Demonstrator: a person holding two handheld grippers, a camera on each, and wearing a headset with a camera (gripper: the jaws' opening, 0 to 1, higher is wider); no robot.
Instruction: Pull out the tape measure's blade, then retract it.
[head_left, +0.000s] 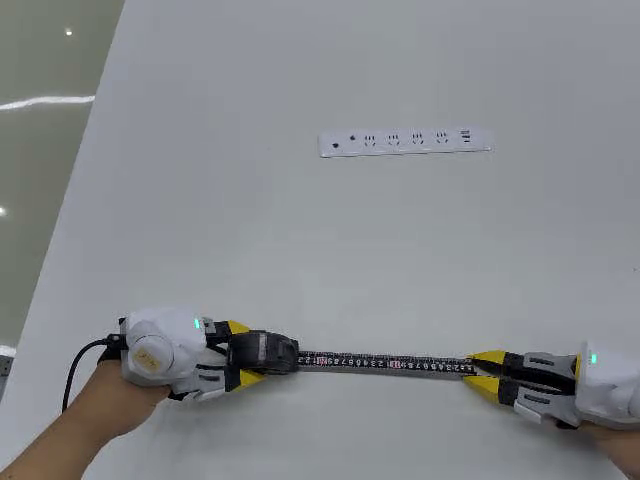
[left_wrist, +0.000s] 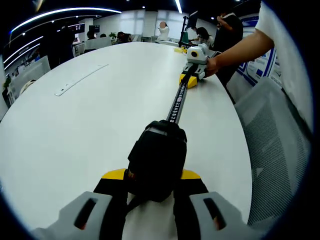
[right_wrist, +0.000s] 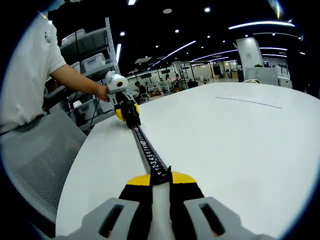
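Note:
A black tape measure case (head_left: 262, 352) lies low on the white table, and my left gripper (head_left: 243, 354) is shut on it; the case (left_wrist: 157, 165) sits between its yellow-tipped jaws in the left gripper view. The black blade (head_left: 385, 362) with white numbers runs straight to the right, just above the table. My right gripper (head_left: 478, 370) is shut on the blade's end. In the right gripper view the blade (right_wrist: 147, 152) leads away from the shut jaws (right_wrist: 160, 176) to the left gripper (right_wrist: 126, 111). In the left gripper view the blade (left_wrist: 177, 102) reaches the right gripper (left_wrist: 186, 81).
A white power strip (head_left: 405, 141) lies flat farther back on the table (head_left: 320, 250). The table's left edge runs diagonally at the upper left. A black cable (head_left: 80, 365) trails from the left gripper. A grey mesh chair (right_wrist: 35, 160) stands beside the table.

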